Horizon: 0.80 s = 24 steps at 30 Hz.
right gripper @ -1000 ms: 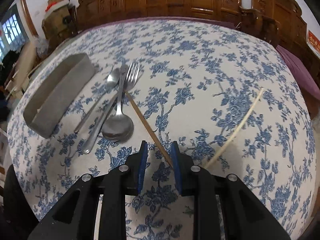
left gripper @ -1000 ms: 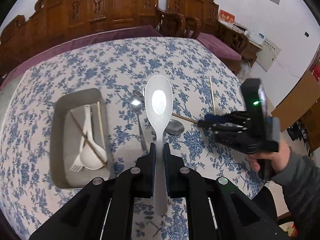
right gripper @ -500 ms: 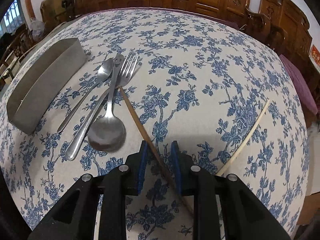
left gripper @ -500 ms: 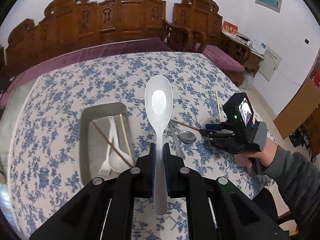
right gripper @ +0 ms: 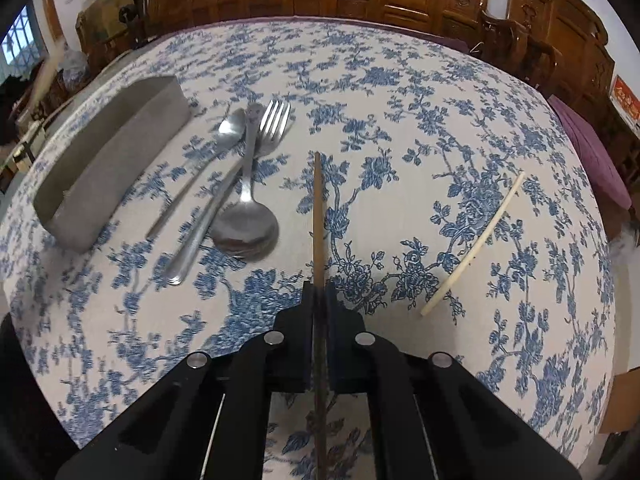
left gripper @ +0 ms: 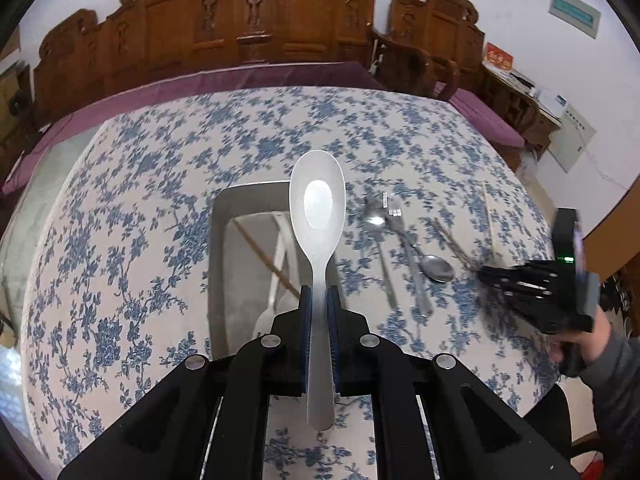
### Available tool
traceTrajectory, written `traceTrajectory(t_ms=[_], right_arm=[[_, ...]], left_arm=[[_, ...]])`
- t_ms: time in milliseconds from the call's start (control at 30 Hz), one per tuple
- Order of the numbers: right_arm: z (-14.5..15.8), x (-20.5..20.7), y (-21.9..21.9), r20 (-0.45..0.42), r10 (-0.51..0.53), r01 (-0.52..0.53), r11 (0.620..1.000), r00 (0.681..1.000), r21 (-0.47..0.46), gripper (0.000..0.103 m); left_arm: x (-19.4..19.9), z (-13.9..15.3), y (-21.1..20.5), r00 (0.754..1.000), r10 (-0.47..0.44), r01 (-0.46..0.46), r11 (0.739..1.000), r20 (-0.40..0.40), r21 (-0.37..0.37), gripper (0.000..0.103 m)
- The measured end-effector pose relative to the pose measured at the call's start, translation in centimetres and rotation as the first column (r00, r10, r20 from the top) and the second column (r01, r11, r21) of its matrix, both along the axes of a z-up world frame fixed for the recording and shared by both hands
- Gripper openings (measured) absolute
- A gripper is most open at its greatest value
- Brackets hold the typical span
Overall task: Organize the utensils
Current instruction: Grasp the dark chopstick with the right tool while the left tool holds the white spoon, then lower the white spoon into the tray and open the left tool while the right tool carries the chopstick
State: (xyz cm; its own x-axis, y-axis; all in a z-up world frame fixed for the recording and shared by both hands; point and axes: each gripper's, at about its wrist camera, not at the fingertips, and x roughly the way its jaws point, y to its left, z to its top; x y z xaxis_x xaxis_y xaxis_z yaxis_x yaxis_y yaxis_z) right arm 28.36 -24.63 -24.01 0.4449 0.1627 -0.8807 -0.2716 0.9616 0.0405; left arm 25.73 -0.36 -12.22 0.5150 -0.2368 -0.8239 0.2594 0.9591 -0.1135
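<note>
My left gripper (left gripper: 319, 300) is shut on the handle of a large white spoon (left gripper: 318, 208), held above the grey tray (left gripper: 218, 240). The tray holds a brown chopstick (left gripper: 256, 248) and white plastic cutlery (left gripper: 276, 280). My right gripper (right gripper: 319, 300) is shut on a brown chopstick (right gripper: 318, 208) that points forward along the fingers; it also shows at the right edge of the left wrist view (left gripper: 486, 274). Two metal spoons (right gripper: 246, 216) and a metal fork (right gripper: 224, 196) lie crossed on the cloth beside the tray (right gripper: 108, 160). A pale chopstick (right gripper: 476, 244) lies to the right.
The table has a blue-flowered cloth (right gripper: 400, 92). Carved wooden chairs (left gripper: 260, 28) and purple cushions (left gripper: 240, 80) stand along the far side. A person's hand and grey sleeve (left gripper: 600, 360) hold the right gripper at the table's right edge.
My right gripper has closed on the brown chopstick, which now lies in line with the fingers. My left gripper has moved left with the white spoon, over the tray.
</note>
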Motion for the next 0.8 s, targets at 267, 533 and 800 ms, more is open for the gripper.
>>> traceTrajectory(t_ms=[267,533,800], right_arm=[[3.9,-0.6,1.8,0.056,0.033,-0.036,0.998,0.998,0.055,0.006],[7.0,-0.6,5.1,0.105,0.087,-0.097,0.991,0.991,0.095,0.006],[9.0,0.4,9.0,0.139,0.126,-0.144,0.982,0.982,0.125,0.006]], left_arm=[[2.4,-2.2,1.4,0.999,0.031,-0.03,0.999,-0.032,0.03,0.007],[4.3,-4.0,2.1,0.996,0.061,-0.06,0.998,-0.065,0.021,0.007],[4.3,-4.2,2.2,0.997,0.057,-0.056,0.998,-0.043,0.024,0.011]])
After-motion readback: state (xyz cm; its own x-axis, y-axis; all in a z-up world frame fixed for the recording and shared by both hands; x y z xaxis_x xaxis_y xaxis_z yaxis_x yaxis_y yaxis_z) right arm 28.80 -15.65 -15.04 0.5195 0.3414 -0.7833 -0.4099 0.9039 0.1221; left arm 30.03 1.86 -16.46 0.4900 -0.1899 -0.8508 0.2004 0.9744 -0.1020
